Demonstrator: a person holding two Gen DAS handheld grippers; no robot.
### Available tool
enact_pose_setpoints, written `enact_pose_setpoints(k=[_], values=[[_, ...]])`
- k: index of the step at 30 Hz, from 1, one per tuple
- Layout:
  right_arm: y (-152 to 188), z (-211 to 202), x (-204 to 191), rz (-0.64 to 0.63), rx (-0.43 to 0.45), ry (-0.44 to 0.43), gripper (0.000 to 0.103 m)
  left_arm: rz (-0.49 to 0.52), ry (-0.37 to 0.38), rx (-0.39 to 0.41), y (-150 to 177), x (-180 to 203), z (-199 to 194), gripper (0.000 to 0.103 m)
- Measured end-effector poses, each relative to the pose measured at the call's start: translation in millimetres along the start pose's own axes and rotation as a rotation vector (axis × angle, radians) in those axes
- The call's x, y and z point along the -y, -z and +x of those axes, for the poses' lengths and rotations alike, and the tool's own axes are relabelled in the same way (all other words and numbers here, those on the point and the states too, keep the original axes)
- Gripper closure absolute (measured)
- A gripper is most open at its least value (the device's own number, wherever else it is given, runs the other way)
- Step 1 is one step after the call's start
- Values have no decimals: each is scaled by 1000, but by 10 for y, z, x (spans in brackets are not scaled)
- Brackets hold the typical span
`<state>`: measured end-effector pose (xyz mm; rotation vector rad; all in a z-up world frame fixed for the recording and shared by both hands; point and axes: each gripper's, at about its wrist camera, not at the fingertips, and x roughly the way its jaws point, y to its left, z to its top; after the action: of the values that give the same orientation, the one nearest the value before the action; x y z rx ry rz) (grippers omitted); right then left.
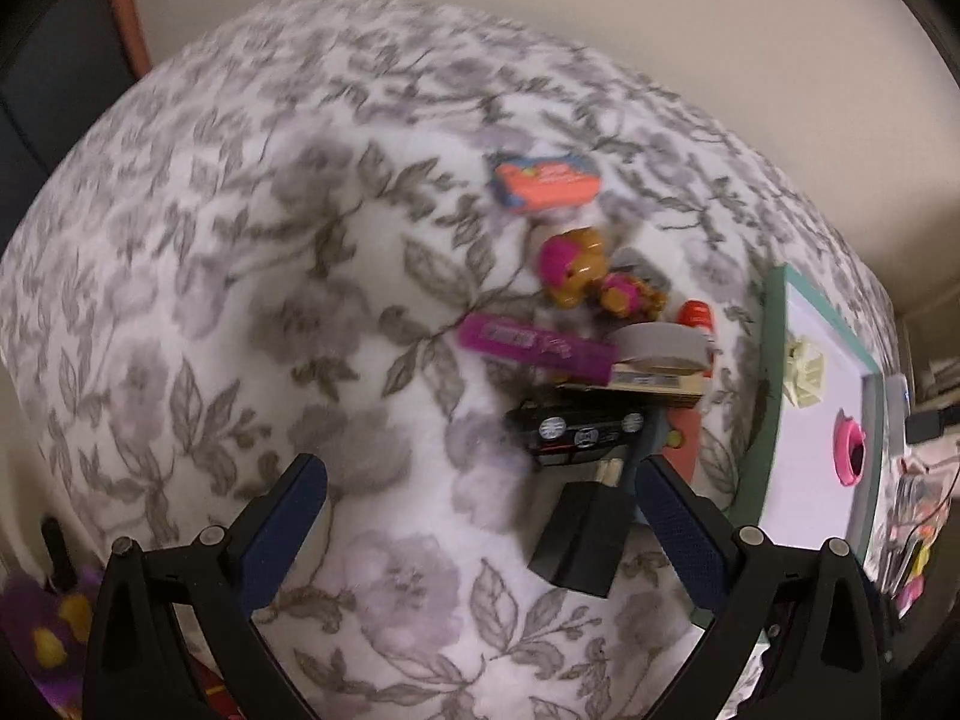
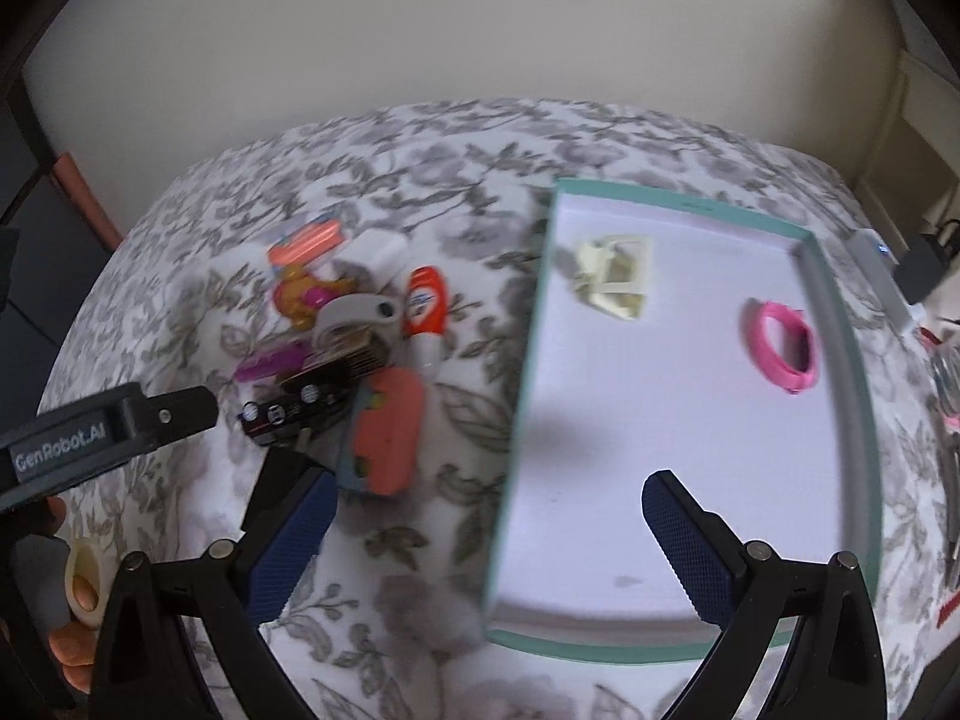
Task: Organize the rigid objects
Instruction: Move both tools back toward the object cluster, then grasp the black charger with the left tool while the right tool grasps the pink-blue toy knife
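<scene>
left gripper [image 1: 480, 516] hovers low over floral cloth [image 1: 252, 276], jaws wide, nothing held, toy pile [image 1: 576, 336] just beyond. right gripper [image 2: 489, 516] hangs w/ jaws wide, empty, over near-left edge of tray [image 2: 522, 396]; pink ring [image 2: 783, 345] & cream piece [image 2: 615, 276] lie inside tray.

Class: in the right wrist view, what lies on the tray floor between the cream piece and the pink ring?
Nothing: in the right wrist view, the tray floor between the cream piece and pink ring is bare.
</scene>
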<state>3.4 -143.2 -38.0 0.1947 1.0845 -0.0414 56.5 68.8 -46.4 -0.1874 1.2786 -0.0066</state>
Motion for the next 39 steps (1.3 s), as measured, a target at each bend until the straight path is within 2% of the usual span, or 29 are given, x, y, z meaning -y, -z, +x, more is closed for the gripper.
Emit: enact_pose_setpoints(k=[5,7,11,14,18,25,30,34,37,39], values=[[7,92,-223,-31,-14,-46,0,-47,-99,-76,3,-150,153,1],[10,137,-305,-48,-16,-47,0,-66,-111,-109,17,-214,231,1],[-11,246,-346,-42,-27,-42,1,-100,-96,-128,25,-258,260,1],[-20,330,-324,-37,-46,-47,7,-102,-87,-128,26,-260,245,1],[-43,349,-324,-47,-42,-56,15,-83,-32,-154,-24,-158,254,1],[-138,203,-190,-23,-3,-30,15,-37,17,-185,-39,92,304,1],[-183,113,-114,-40,28,33,16,-49,53,-190,-46,130,300,1],[-220,89,17,-10,34,60,16,-60,42,-202,-54,164,336,2],[-249,64,174,48,37,67,16,-42,47,-218,12,123,360,8],[-263,61,231,75,36,60,16,-18,44,-224,58,185,384,15]])
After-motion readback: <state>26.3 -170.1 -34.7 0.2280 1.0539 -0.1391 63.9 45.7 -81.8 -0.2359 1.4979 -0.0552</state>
